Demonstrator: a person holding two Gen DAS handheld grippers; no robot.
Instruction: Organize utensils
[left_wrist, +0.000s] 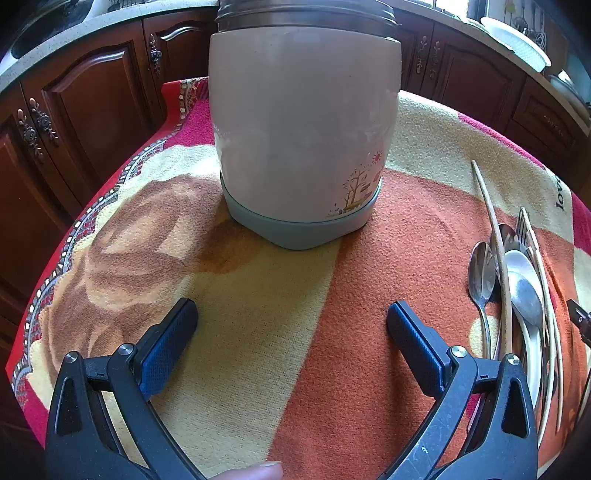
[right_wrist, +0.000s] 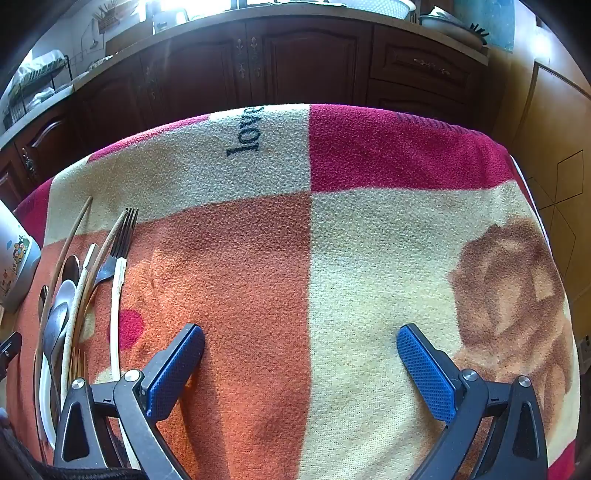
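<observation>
On a table covered with a fleecy blanket (right_wrist: 258, 258) patterned in orange, cream and crimson, a tall pale-pink canister with a grey-green base and a metal screw rim (left_wrist: 303, 122) stands upright straight ahead of the left gripper (left_wrist: 291, 317), blocking much of that view. Dark carved wooden cabinets (right_wrist: 310, 62) run behind the table. The utensils lie in a loose heap (left_wrist: 517, 291) to the right of the canister: steel spoons (left_wrist: 482, 273), a white ceramic spoon (left_wrist: 519, 258), a steel fork (right_wrist: 118, 240) and long pale wooden chopsticks (left_wrist: 495, 229), overlapping one another on the orange patch. From the right wrist they sit at the far left, just beside that claw's left finger. Both claws tilt steeply down toward the cloth, jaws spread wide and empty. The right gripper (right_wrist: 301, 343) hovers over bare blanket. A fingertip (left_wrist: 258, 472) shows at the bottom edge of the left wrist view.
</observation>
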